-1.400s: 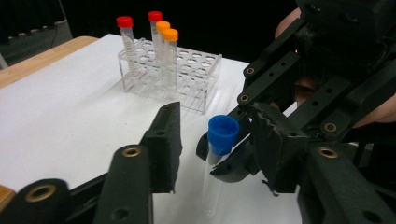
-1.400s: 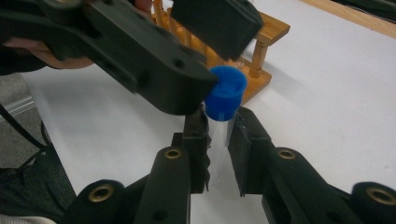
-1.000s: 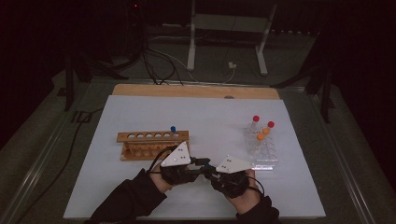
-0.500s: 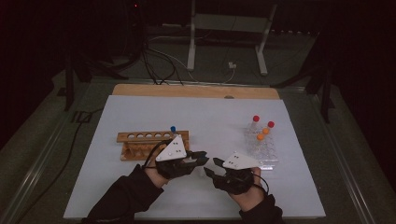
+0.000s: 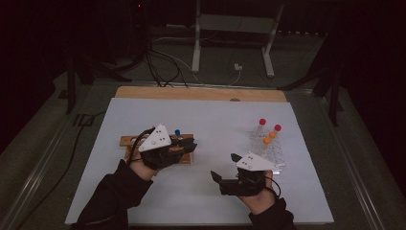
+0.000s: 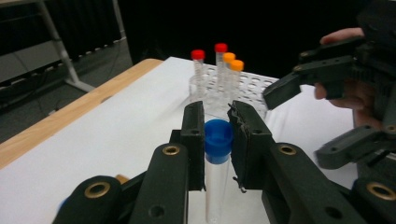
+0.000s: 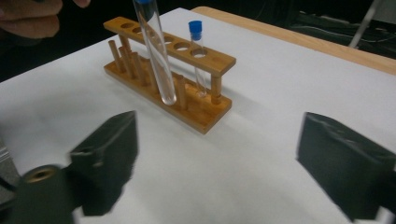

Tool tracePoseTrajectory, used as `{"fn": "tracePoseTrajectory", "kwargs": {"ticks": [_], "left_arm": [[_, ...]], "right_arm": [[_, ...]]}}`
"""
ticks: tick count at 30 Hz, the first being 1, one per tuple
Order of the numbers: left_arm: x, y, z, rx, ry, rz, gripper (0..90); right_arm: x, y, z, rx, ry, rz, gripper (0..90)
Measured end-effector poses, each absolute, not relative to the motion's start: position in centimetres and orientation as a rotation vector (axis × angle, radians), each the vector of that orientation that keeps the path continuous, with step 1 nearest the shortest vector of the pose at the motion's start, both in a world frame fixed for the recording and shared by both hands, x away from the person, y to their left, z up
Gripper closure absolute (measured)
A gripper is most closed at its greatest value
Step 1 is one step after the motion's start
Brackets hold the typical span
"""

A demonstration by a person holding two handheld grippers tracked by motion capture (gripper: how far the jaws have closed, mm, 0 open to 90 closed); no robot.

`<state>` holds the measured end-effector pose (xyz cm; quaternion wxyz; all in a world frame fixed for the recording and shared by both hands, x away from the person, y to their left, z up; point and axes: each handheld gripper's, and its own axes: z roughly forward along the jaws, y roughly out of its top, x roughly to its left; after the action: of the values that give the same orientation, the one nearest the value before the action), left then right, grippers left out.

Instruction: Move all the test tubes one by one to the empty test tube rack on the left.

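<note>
My left gripper (image 5: pixel 189 144) is shut on the blue cap of a clear test tube (image 6: pixel 215 186), which hangs upright just in front of the wooden tube rack (image 7: pixel 205 112). In the right gripper view this held tube (image 7: pixel 156 60) hangs with its tip level with the rack's pegs. Another blue-capped tube (image 7: pixel 197 46) stands in a hole near the rack's end. My right gripper (image 5: pixel 224 166) stands open over the white mat, to the right of the left gripper, with nothing between its jaws.
A clear plastic rack (image 5: pixel 270 154) at the right holds red-capped (image 5: pixel 262 121) and orange-capped tubes (image 5: pixel 272 134). The white mat (image 5: pixel 215 115) covers the table, with a wooden strip (image 5: pixel 201 93) along its far edge. Cables and a metal stand lie beyond.
The two grippers were close together at the mat's middle. The right gripper opened and drew back right; the left carried the tube left, over to the wooden rack.
</note>
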<state>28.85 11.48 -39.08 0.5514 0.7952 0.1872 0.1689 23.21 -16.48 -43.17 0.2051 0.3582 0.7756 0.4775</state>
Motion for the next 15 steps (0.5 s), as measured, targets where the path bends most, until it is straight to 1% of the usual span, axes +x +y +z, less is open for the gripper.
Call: {"fn": "tracePoseTrajectory", "kwargs": {"ticks": [1,3,5,15], "left_arm": [[29.0,11.7,-39.0,1.878,0.452,0.405,77.5],[29.2,12.2,-39.0,1.873,0.47,0.423,77.5],[29.5,12.6,-38.9,1.871,0.488,0.439,77.5],[30.9,14.9,-39.0,1.835,0.588,0.517,77.5]], "right_arm": [[23.2,-16.5,-43.2,0.997,2.161,1.33,8.6],[23.2,-16.6,-43.1,1.006,2.151,1.333,3.3],[23.2,-16.6,-43.1,0.999,2.161,1.339,0.5],[23.2,-17.0,-43.0,0.997,2.167,1.367,0.0]]}}
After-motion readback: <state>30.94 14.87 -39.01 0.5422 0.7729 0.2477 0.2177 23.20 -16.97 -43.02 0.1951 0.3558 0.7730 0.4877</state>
